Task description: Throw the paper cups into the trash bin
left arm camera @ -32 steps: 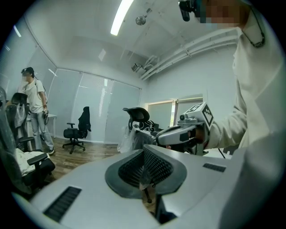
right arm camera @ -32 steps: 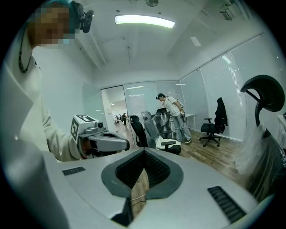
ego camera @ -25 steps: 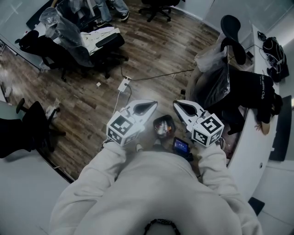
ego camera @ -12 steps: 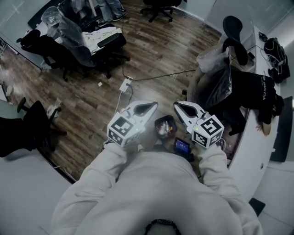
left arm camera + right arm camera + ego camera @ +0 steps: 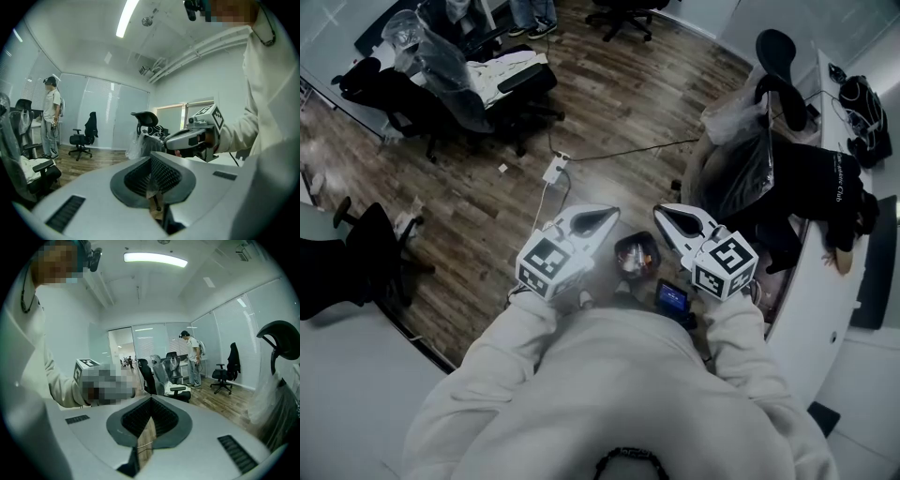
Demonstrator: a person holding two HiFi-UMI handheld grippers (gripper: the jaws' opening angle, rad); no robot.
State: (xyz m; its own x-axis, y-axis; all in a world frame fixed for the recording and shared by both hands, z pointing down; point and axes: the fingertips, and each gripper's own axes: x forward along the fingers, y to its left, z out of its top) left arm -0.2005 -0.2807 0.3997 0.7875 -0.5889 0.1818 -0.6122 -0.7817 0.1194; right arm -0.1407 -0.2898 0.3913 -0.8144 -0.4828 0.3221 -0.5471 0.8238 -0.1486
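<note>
A small dark trash bin [image 5: 636, 255] stands on the wooden floor below me, with crumpled contents I cannot make out. Both grippers hover above it, side by side at waist height. My left gripper [image 5: 594, 220] is just left of the bin, my right gripper [image 5: 675, 220] just right of it. The left gripper view shows its jaws [image 5: 151, 157] pressed together with nothing between them, and the right gripper [image 5: 194, 136] across from it. The right gripper [image 5: 151, 399] is shut and empty too. No paper cup shows in any view.
A device with a lit blue screen [image 5: 671, 298] is near my waist. A power strip [image 5: 553, 171] with cables lies on the floor ahead. Office chairs [image 5: 478, 89] stand far left, a plastic-draped chair [image 5: 741, 159] right, beside a white desk [image 5: 825, 281]. A person [image 5: 50, 117] stands farther off.
</note>
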